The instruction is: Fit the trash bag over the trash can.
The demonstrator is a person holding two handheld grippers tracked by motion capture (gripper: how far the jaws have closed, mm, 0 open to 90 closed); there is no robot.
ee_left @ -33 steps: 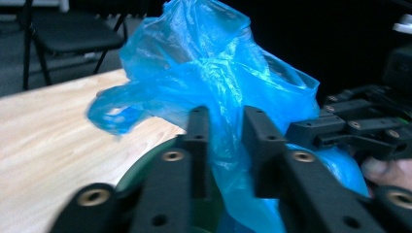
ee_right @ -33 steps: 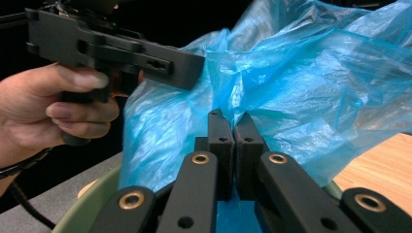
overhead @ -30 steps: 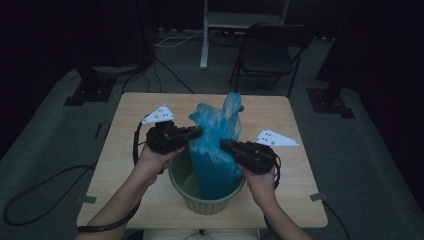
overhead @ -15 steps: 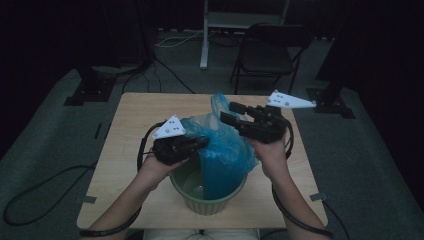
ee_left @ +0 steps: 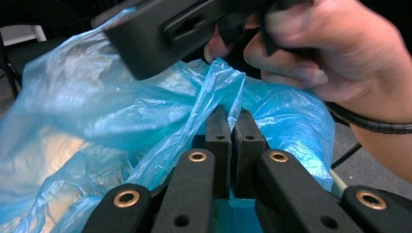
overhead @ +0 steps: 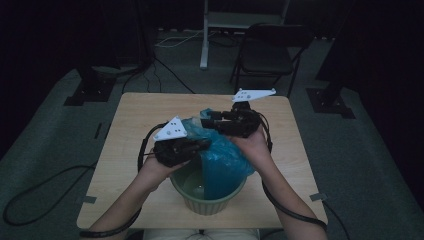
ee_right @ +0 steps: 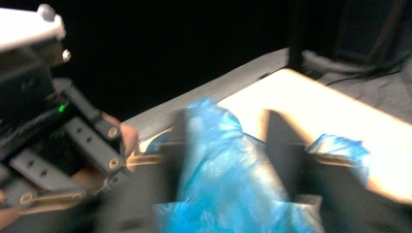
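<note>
**Blue bag stretched over a green pot**

The bench [overhead: 135, 125] sits in a dim room, a folding chair [overhead: 272, 50] behind it on the grey floor, cables trailing off to the left. Near the person's edge of the bench stands a green pot [overhead: 207, 200], ribbed on the outside. A blue plastic bag [overhead: 225, 160] hangs down into it, its lower part inside the rim and its top drawn up and spread between the two grippers above the pot.

The left gripper [ee_left: 228, 128] is over the pot's near-left side. Its jaws are pressed together on a thin twisted fold of the bag, which rises between the pads.

The right gripper [overhead: 212, 116] is held higher and farther back, over the bag's far edge, pointing left across the bench. Its own view is blurred; the bag lies between its two jaws, which stand apart there, but I cannot tell whether they grip it. The two hands are close, nearly side by side.
</note>
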